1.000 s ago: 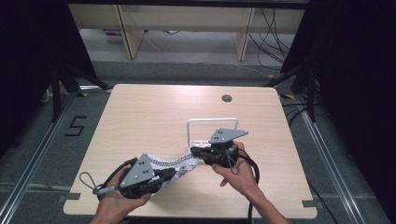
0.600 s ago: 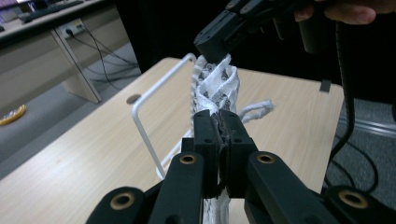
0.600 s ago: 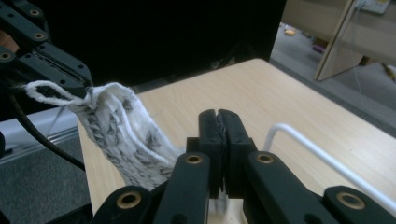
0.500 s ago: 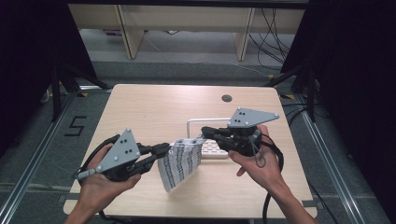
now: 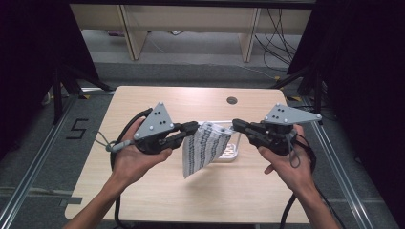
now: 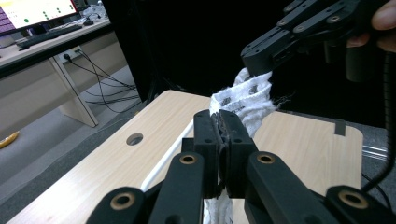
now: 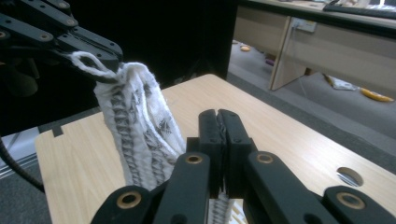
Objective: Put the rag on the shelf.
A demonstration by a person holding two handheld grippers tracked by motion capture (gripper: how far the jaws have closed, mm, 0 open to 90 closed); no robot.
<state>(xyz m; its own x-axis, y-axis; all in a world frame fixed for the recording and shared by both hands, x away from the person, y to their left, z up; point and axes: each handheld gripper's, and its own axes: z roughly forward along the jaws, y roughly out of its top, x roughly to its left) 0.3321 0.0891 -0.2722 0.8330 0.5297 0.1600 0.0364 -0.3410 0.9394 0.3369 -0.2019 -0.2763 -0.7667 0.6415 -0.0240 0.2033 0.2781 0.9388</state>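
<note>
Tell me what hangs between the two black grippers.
High view: a white patterned knit cloth spans left gripper to right gripper, above a white tray.

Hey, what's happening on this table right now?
A person holds a white cloth with dark patterned stripes in the air above the light wooden table, stretched between two handheld grippers. The left gripper and the right gripper each pinch an upper corner, so the cloth hangs down to a point. A white tray sits behind it.
</note>
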